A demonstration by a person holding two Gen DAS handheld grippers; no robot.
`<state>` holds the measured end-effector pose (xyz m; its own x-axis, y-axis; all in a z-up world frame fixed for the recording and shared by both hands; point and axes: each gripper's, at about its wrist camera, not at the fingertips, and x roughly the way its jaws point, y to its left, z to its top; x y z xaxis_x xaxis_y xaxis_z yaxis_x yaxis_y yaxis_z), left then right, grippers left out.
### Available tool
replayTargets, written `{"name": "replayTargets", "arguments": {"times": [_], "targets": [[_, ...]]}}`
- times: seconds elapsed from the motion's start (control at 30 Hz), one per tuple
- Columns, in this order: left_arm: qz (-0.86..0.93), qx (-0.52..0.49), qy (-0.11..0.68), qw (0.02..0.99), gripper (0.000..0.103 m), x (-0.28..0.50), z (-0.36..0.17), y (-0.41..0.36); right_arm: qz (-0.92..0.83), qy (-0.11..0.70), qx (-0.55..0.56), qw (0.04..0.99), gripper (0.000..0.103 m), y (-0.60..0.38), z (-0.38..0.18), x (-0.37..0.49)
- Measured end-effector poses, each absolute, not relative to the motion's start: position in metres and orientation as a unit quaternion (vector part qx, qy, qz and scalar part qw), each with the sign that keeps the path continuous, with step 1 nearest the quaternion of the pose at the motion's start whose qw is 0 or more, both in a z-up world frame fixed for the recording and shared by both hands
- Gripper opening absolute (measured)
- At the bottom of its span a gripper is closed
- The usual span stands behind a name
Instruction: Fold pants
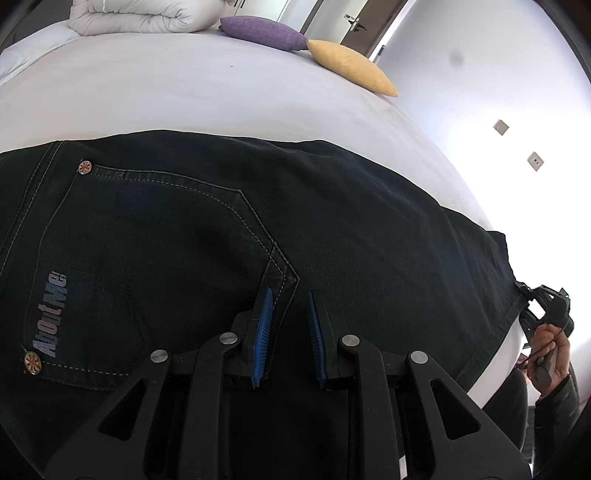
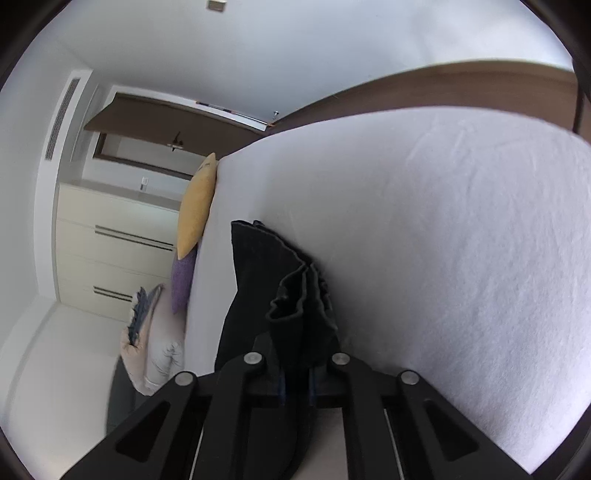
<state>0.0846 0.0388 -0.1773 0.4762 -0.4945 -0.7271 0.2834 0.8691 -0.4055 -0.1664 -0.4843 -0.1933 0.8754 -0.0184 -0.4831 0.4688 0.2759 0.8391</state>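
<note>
Your left gripper (image 1: pixel 290 295) sits at the bottom centre of its frame with the blue pads (image 1: pixel 263 332) apart, nothing between them, hovering over the tip of the back pocket (image 1: pixel 147 251) of the black jeans (image 1: pixel 332 206). The jeans lie spread across the white bed (image 1: pixel 184 92), filling the lower half of that frame, the "AboutMe" label (image 1: pixel 50 314) at lower left. At the right edge your right gripper (image 1: pixel 543 302) meets the jeans' hem.

In the right wrist view, your right gripper (image 2: pixel 295 384) is clamped on bunched hem layers of the jeans (image 2: pixel 258 280) at bottom centre. Beyond, a yellow cushion (image 1: pixel 351 66) and a purple cushion (image 1: pixel 262 31) lie on the bed at upper centre of the left wrist view, beside a rolled white duvet (image 1: pixel 144 14).
</note>
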Motion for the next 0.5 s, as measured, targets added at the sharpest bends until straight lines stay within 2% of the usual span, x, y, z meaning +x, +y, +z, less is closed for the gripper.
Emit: {"name": "replayTargets", "arguments": {"times": [0.17, 0.27, 0.4, 0.5], "targets": [[-0.228, -0.122, 0.458, 0.851, 0.019, 0.084, -0.180, 0.039, -0.172, 0.219, 0.520, 0.807, 0.007, -0.466, -0.169, -0.153], [-0.223, -0.130, 0.460, 0.850, 0.019, 0.084, -0.177, 0.041, -0.158, 0.253, 0.431, 0.852, 0.007, -0.428, -0.142, -0.132], [-0.228, -0.148, 0.456, 0.847, 0.019, 0.080, -0.167, 0.042, -0.102, 0.304, 0.251, 0.913, 0.006, -0.329, -0.114, -0.092], [-0.249, -0.173, 0.447, 0.842, 0.019, 0.074, -0.158, 0.039, -0.064, 0.330, 0.098, 0.937, 0.006, -0.246, -0.117, -0.071]]}}
